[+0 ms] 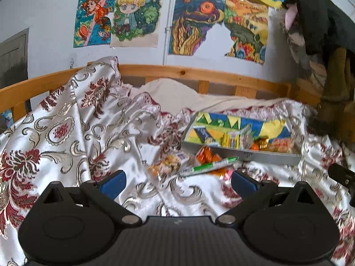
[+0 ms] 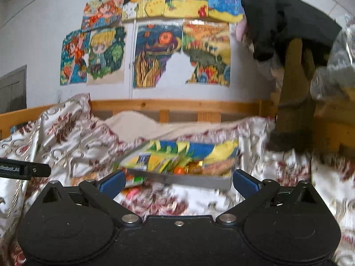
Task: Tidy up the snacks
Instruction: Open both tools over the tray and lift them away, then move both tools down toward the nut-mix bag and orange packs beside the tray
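1. Both grippers hover low over a bed covered by a shiny white bedspread (image 1: 124,133) with dark red flowers and silver scrolls.
2. The left gripper (image 1: 177,182) has its blue-padded fingers (image 1: 113,184) spread wide, with nothing between them, only bedspread.
3. Just ahead of it lies a loose cluster of snacks: a clear packet of golden pieces (image 1: 167,166), orange wrapped sweets (image 1: 206,154), and a green-and-white stick pack (image 1: 208,166) lying slantwise across them.
4. Behind that cluster sits a shallow grey box (image 1: 273,156), its near wall facing the camera, its inside lined with a bright blue, yellow and green pattern.
5. Inside the box are yellow packets (image 1: 230,140), an orange round item (image 1: 255,146), gold wrappers and a pale biscuit pack (image 1: 281,144) along the front wall.
6. At the right edge of the left view, a black piece of the other gripper pokes in.
7. Over to the right wrist view, which is heavily blurred: the right gripper (image 2: 177,182) also has its fingers (image 2: 244,182) wide apart and empty.
8. It faces the grey box (image 2: 190,180) nearly head-on, the box's front wall spanning the gap between the fingers; I cannot tell whether anything touches.
9. The left gripper's black tip shows at the left edge of this view.
10. Beyond the bed: a wooden rail (image 2: 177,105), a white wall with colourful drawings (image 2: 159,55), and dark clothing (image 2: 288,22) draped over a wooden post on the right.
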Motion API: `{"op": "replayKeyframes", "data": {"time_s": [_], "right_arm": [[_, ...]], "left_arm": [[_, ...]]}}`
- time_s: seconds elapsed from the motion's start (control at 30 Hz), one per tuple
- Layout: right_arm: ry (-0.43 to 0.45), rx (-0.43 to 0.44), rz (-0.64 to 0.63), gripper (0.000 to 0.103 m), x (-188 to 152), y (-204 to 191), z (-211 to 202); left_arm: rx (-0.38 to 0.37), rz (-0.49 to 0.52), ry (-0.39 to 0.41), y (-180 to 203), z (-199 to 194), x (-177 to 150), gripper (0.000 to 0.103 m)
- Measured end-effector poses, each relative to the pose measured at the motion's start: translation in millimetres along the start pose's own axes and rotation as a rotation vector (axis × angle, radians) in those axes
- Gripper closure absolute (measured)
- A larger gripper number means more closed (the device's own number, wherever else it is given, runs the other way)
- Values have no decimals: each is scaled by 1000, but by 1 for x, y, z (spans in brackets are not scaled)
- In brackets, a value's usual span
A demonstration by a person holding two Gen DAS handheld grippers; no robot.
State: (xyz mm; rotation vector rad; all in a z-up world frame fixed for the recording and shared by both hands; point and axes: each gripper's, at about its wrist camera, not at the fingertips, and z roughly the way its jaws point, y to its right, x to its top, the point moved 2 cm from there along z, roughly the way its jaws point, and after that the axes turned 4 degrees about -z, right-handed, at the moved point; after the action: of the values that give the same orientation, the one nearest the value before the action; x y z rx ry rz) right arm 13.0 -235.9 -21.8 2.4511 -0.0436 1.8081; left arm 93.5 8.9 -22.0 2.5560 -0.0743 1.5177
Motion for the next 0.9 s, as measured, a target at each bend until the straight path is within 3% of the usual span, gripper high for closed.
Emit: {"op": "replayKeyframes", "data": {"time_s": [0.27, 0.9], "right_arm": [[-76, 35, -23, 1, -13, -13, 3], [-133, 129, -82, 1, -19, -32, 11]], "left_arm": [[17, 58, -39, 0, 5, -15, 0], [84, 3, -127, -23, 23, -19, 0]]}}
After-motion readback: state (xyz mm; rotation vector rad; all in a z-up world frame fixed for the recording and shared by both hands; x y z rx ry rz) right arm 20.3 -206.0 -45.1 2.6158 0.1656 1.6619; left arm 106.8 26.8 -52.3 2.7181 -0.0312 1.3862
